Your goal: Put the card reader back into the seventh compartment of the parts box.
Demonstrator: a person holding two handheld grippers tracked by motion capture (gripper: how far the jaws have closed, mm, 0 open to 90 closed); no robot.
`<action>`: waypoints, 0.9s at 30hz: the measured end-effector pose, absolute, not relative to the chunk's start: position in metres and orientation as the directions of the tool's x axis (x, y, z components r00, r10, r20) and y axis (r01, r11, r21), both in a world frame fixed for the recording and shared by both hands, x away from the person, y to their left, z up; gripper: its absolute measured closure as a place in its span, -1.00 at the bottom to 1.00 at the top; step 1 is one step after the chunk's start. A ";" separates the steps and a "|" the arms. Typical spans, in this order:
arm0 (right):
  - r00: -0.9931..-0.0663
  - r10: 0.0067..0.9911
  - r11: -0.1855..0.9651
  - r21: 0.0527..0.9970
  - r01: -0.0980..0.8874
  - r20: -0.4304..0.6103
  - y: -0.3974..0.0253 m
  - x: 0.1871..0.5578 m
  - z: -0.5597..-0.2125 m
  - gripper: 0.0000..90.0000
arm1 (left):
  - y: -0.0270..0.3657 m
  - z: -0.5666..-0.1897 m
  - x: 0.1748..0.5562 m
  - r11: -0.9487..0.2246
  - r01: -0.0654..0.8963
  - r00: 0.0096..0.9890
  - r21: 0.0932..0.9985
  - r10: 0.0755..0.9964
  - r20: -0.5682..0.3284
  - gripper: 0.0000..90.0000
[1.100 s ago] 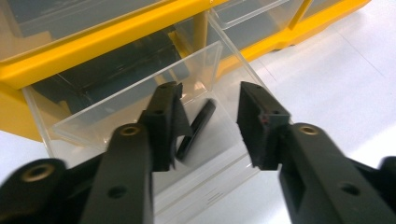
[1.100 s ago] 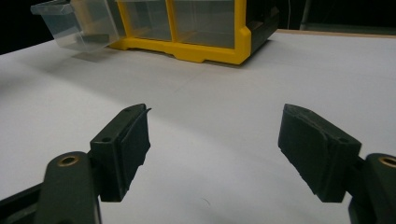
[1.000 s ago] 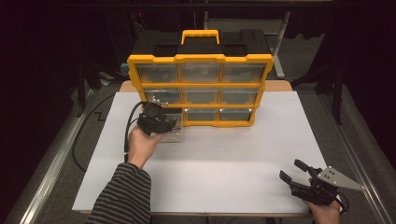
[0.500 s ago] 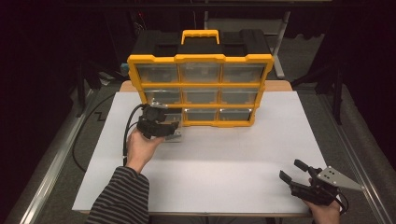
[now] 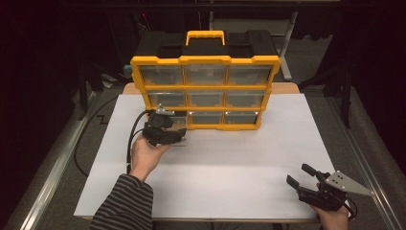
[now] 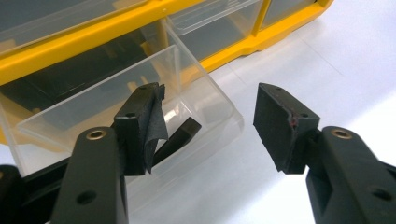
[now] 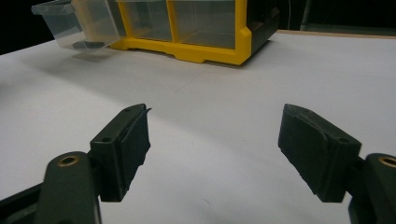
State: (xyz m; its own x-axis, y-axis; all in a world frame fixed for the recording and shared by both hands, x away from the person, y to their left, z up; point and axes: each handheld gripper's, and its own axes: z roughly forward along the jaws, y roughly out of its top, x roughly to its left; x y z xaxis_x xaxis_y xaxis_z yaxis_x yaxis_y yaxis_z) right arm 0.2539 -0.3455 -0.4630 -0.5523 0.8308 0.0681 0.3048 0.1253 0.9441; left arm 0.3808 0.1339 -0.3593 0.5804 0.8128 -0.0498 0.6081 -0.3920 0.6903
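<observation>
A yellow and black organizer (image 5: 206, 86) stands upright at the far middle of the white table (image 5: 230, 163), its nine clear drawers facing the person and its handle (image 5: 205, 36) on top. The bottom-left drawer (image 6: 140, 116) is pulled out of its slot, resting forward over the table surface. A small dark object (image 6: 180, 137) lies on the drawer floor; its kind cannot be told.

The left gripper (image 5: 179, 136) is held by the left hand (image 5: 146, 153) just in front of the organizer's lower left corner. In the left gripper view its jaws stand spread, one at each side of the drawer's near corner, pinching nothing; whether the nearer pad touches the drawer wall cannot be told. A black cable (image 5: 131, 141) loops from this gripper toward the table's left edge.

The right gripper (image 5: 301, 176) rests in the right hand (image 5: 332, 218) at the near right corner of the table, well apart from the organizer. Its jaws are spread wide with bare table between them. A grey plate (image 5: 347, 182) sits on top of it. The right gripper view shows the pulled-out drawer (image 7: 77, 23) at the far left.
</observation>
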 end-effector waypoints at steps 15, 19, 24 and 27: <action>-0.553 0.830 0.123 0.943 0.308 0.072 -0.345 0.254 -0.463 -0.44 | 0.123 -0.360 0.370 -0.421 0.592 0.612 0.687 0.790 -0.044 -0.06; -0.553 0.830 0.123 0.943 0.309 0.073 -0.345 0.254 -0.463 -0.44 | 0.121 -0.359 0.367 -0.429 0.586 0.621 0.687 0.782 -0.041 -0.06; -0.554 0.830 0.122 0.944 0.307 0.073 -0.345 0.254 -0.463 -0.44 | 0.118 -0.358 0.363 -0.436 0.578 0.631 0.690 0.775 -0.038 -0.06; -0.554 0.830 0.122 0.943 0.308 0.074 -0.345 0.254 -0.463 -0.44 | 0.115 -0.358 0.360 -0.444 0.575 0.641 0.688 0.766 -0.041 -0.06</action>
State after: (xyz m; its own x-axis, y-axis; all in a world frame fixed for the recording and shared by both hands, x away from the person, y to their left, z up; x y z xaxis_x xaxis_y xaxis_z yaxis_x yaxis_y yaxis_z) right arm 0.2539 -0.3453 -0.4630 -0.5535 0.8296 0.0736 0.3084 0.1221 0.9434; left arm 0.3605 0.1150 -0.3582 0.6410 0.7665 -0.0410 0.5747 -0.4438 0.6876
